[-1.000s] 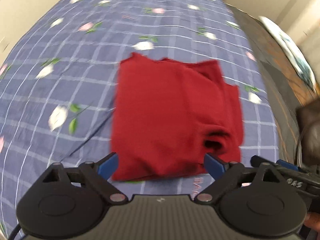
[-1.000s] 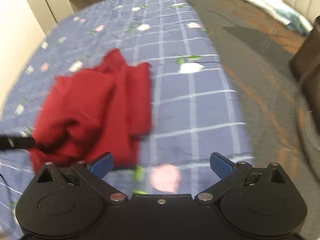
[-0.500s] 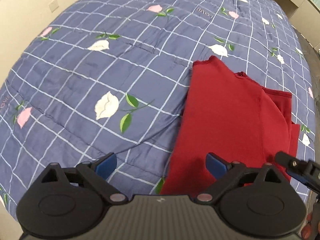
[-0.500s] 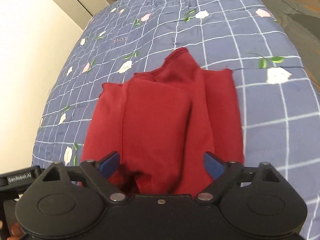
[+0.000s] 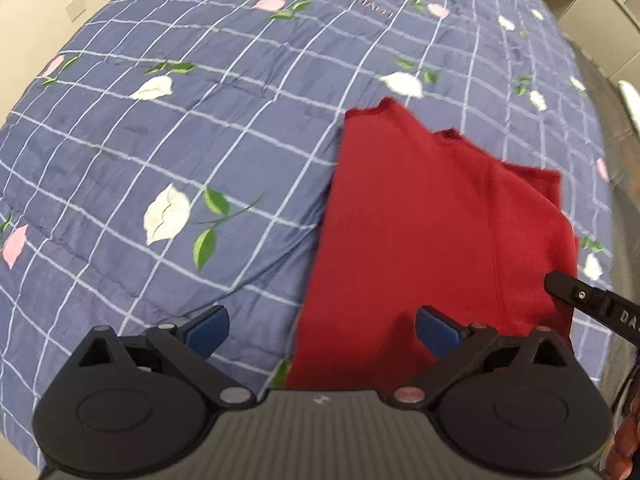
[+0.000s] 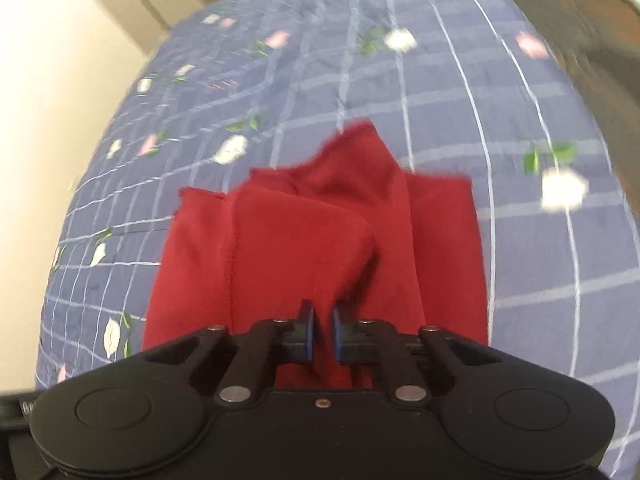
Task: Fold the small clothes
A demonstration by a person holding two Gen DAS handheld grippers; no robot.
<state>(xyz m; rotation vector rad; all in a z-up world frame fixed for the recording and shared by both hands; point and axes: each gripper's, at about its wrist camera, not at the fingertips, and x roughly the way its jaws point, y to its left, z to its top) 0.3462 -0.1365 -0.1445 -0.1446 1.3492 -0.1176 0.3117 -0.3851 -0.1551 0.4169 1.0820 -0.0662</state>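
One red garment lay part-folded on the blue checked floral quilt, near edge toward me. My right claw had just been closing and pinched a ridge of that edge, I judged to carry it over. My left claw gaped empty, straddling the garment's left border, ready to match.

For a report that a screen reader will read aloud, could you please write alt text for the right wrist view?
The right gripper has just closed its blue fingers on a raised fold at the near edge of a red garment. The garment lies partly folded on a blue checked bedspread with a flower print.
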